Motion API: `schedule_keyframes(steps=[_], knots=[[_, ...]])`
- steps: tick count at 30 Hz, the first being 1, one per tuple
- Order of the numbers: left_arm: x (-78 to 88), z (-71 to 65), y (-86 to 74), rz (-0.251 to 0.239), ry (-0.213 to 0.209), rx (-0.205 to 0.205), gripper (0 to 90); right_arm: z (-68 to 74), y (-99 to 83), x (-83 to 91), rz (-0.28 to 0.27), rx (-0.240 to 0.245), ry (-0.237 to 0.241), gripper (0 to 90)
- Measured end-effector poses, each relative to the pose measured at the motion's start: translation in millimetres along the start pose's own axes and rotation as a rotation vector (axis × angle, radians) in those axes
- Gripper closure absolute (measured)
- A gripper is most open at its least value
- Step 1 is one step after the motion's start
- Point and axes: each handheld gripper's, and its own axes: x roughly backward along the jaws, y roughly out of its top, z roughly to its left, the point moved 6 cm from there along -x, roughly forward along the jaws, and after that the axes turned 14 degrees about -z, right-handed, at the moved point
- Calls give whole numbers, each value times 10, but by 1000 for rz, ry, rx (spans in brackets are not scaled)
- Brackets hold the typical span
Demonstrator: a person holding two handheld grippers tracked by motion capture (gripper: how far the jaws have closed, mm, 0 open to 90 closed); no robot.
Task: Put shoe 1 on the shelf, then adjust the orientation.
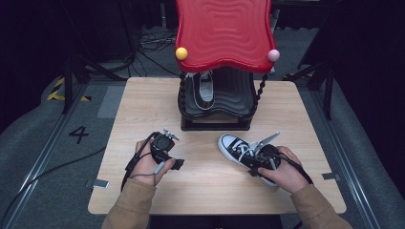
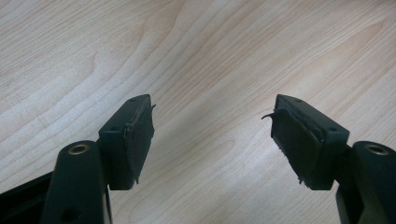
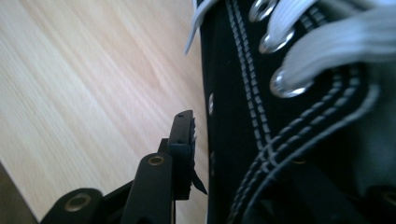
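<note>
A black canvas sneaker (image 1: 235, 145) with white laces and a white toe cap lies on the wooden table (image 1: 210, 188), right of centre, toe pointing to the far left. My right gripper (image 1: 263, 158) sits over its heel end. In the right gripper view one finger (image 3: 183, 140) stands just outside the sneaker's side wall (image 3: 243, 116) with a thin strip of table between them. The other jaw is hidden behind the shoe. My left gripper (image 1: 168, 155) hovers over bare wood at the left, open (image 2: 212, 130) and holding nothing.
A shoe rack with a wavy red top (image 1: 224, 33) and a black lower shelf stands at the table's far middle. A second sneaker (image 1: 206, 90) rests on that shelf. Cables run across the dark floor behind the table.
</note>
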Motion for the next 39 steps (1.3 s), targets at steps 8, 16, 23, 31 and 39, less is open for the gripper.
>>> schedule_keyframes(steps=[8, 16, 23, 31, 39], knots=[[5, 16, -9, 2, -2, 2, 303, -1, 48, -122, -87, 10, -39, 688], [18, 32, -16, 1, -3, 5, 303, -29, 111, -195, -153, -29, -16, 717], [23, 54, -18, -4, -4, 15, 302, -20, 136, -173, -173, -14, -14, 783], [18, 74, -28, -1, -5, 19, 302, 42, 219, -28, -238, 14, -55, 859], [52, 159, -43, -10, 2, 44, 300, 126, 312, 209, -283, 20, -34, 857]])
